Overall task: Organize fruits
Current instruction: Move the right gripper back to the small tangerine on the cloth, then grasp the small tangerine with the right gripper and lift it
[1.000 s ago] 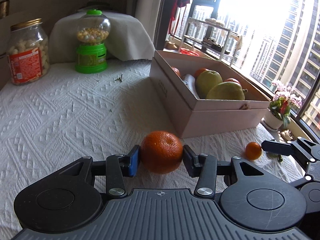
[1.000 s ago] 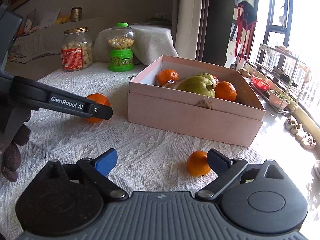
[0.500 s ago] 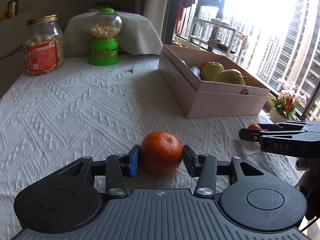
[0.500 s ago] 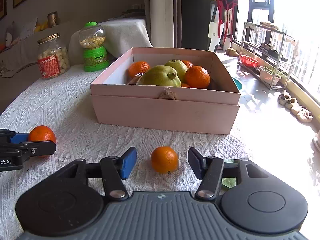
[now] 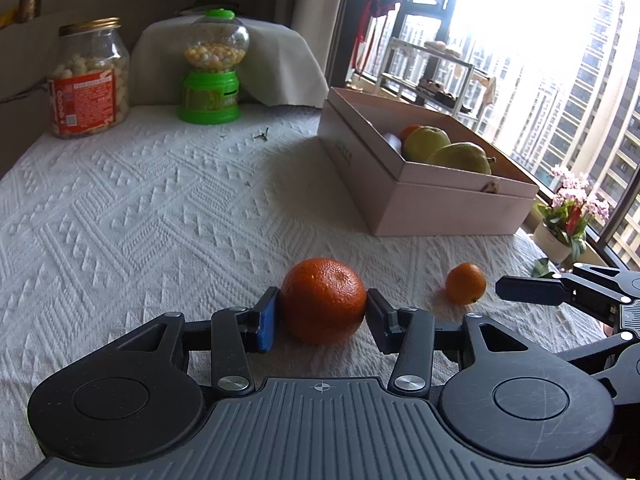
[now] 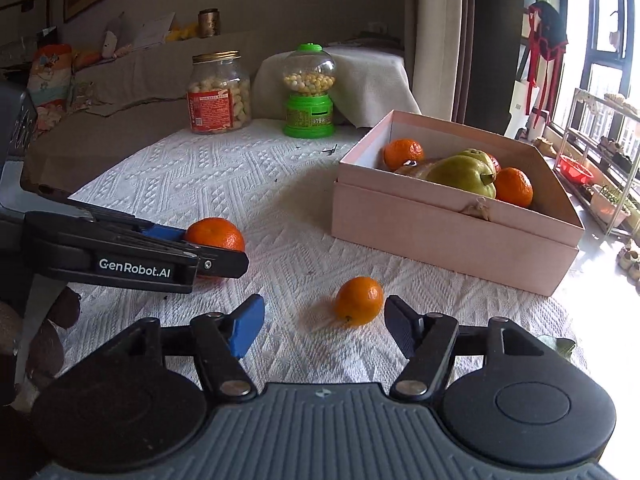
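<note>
My left gripper (image 5: 322, 316) is shut on a large orange (image 5: 323, 300), which sits low on the white cloth. The same orange (image 6: 215, 234) shows behind the left gripper's finger in the right wrist view. My right gripper (image 6: 324, 326) is open around a small orange (image 6: 359, 301) that lies on the cloth nearer its right finger, untouched. The small orange (image 5: 465, 283) also shows in the left wrist view. A pink box (image 6: 448, 224) to the right holds green pears (image 6: 464, 174) and oranges (image 6: 513, 187).
A glass jar of snacks (image 6: 219, 92) and a green candy dispenser (image 6: 309, 92) stand at the table's far end. A potted flower (image 5: 570, 216) stands past the right table edge by the window. The white cloth (image 5: 120, 208) covers the table.
Both views have swung and pulled back from the box. The left gripper still holds the large orange. The right gripper has stayed open around the small orange, now nearer its right finger.
</note>
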`<state>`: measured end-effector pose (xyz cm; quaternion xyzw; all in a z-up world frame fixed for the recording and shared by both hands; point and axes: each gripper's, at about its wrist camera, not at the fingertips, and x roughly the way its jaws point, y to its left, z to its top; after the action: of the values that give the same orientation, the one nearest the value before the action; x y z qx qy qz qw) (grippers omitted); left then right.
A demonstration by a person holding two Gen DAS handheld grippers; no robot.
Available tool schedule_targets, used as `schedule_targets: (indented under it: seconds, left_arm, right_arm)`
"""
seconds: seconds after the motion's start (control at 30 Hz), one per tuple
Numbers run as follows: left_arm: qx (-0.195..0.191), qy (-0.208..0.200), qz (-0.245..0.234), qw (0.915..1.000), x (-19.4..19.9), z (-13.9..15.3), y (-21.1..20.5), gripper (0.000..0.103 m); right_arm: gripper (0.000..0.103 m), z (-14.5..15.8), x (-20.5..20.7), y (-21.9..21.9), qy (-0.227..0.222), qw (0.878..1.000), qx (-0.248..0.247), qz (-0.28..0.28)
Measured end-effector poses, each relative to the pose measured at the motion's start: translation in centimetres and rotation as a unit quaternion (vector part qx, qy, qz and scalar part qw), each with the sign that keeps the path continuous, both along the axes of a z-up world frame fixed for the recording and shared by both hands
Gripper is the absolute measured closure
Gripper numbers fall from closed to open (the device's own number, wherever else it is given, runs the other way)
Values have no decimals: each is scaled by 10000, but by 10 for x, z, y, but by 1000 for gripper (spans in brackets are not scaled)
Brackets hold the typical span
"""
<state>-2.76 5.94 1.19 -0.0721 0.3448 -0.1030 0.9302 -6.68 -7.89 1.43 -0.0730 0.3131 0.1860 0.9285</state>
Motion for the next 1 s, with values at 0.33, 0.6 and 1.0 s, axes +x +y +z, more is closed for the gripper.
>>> schedule_targets:
  seconds: [0.33,0.6,1.0]
  left_arm:
    - [-184,37,33,9998,6,-1,3,52]
    - [6,60,15,10000,13,1,-3,52]
    - [-40,111,50,9999,11,1,0,51]
  right_arm:
    - [0,-17,3,-5,431,9985,237,-221]
    - [0,-16,3,0,544,9985,-105,34]
    - [29,2,27,5,169,9993,-208,-244]
